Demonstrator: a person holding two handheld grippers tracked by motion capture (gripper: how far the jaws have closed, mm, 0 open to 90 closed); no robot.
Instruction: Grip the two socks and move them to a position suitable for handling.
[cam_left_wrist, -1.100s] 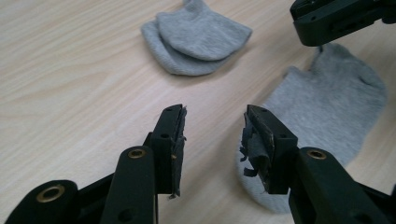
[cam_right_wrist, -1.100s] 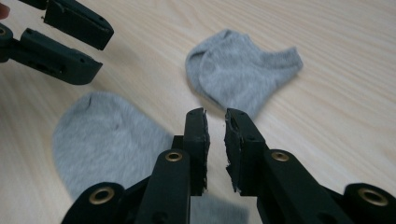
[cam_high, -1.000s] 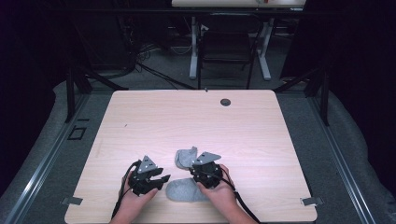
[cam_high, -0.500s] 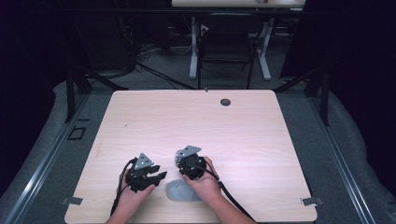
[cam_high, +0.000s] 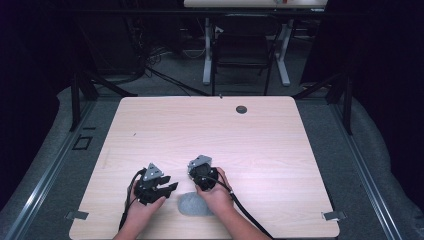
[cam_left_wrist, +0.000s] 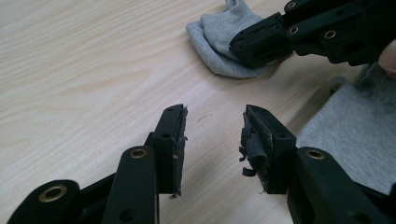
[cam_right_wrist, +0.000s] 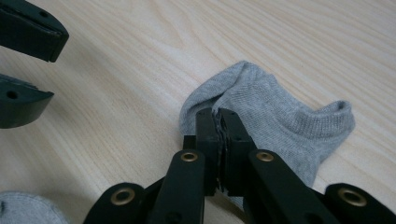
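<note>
Now your right hand-held gripper has just closed, pinching the small grey knit ankle sock at frame centre; left hand-held gripper open, empty — lift next.

Two tongs beside grey sock

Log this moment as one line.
left hand-held gripper: open, nothing held | right hand-held gripper: jaws just closed, pinching grey sock | second sock: flat on table
</note>
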